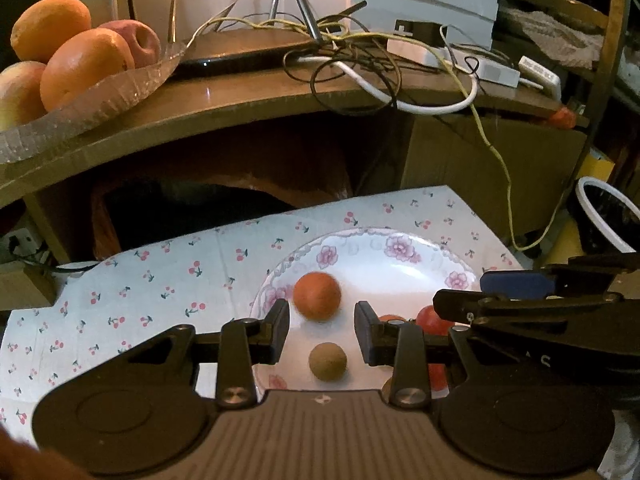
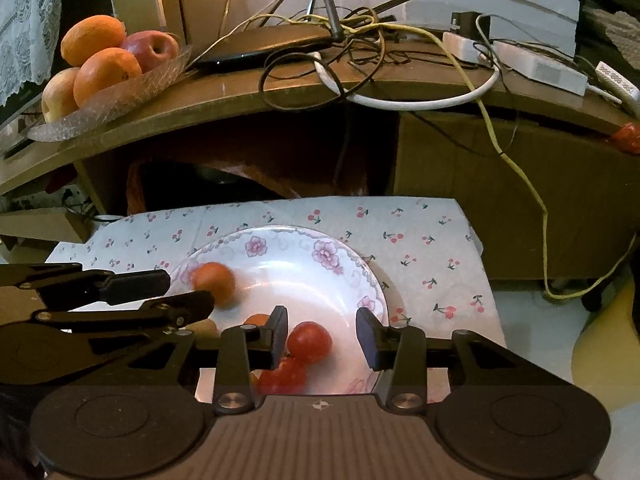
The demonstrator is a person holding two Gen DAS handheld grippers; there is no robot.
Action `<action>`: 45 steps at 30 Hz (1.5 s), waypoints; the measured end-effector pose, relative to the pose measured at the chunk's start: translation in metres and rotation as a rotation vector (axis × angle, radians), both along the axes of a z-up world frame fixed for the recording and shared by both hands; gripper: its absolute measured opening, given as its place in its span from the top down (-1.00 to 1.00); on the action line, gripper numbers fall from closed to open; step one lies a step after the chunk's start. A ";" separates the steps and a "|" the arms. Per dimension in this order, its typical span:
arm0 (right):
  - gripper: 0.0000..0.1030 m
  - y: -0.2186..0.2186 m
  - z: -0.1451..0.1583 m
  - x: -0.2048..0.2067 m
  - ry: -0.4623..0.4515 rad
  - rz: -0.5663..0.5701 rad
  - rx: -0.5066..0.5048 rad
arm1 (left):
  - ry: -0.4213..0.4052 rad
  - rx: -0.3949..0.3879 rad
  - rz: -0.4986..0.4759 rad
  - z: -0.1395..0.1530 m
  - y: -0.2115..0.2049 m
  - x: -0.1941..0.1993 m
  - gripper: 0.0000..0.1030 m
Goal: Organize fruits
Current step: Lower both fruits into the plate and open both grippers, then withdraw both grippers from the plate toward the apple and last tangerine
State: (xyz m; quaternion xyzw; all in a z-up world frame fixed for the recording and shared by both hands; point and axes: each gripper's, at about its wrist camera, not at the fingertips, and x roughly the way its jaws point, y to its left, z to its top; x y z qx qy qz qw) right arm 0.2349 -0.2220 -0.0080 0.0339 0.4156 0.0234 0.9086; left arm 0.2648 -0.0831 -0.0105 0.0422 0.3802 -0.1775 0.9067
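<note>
While both grippers' fingers stand released over the plate (image 1: 400,264), the left gripper (image 1: 322,330) should be lowered squarely around the brown fruit (image 1: 327,361), the right gripper (image 2: 322,334) kept clear.

A white plate with pink flowers (image 1: 400,258) holds the small fruits. An orange fruit (image 1: 317,296), blurred, lies at its 10 o'clock side. A small round brown one (image 1: 327,361) sits toward 7 o'clock. Two glossy red fruits (image 2: 309,341) touch each other near 6 o'clock.
</note>
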 end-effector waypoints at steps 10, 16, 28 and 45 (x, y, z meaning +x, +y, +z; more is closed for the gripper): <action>0.18 0.002 0.011 -0.007 -0.032 0.000 -0.006 | -0.028 0.000 0.012 0.014 0.009 -0.013 0.13; 0.17 0.012 0.019 -0.019 -0.046 0.020 -0.017 | -0.034 -0.004 0.035 0.021 0.020 -0.029 0.12; 0.17 0.030 0.031 -0.050 -0.051 0.048 -0.009 | -0.061 0.009 0.048 0.037 0.035 -0.063 0.12; 0.15 0.072 0.032 -0.094 -0.027 0.146 0.006 | -0.043 0.063 0.058 0.036 0.078 -0.125 0.12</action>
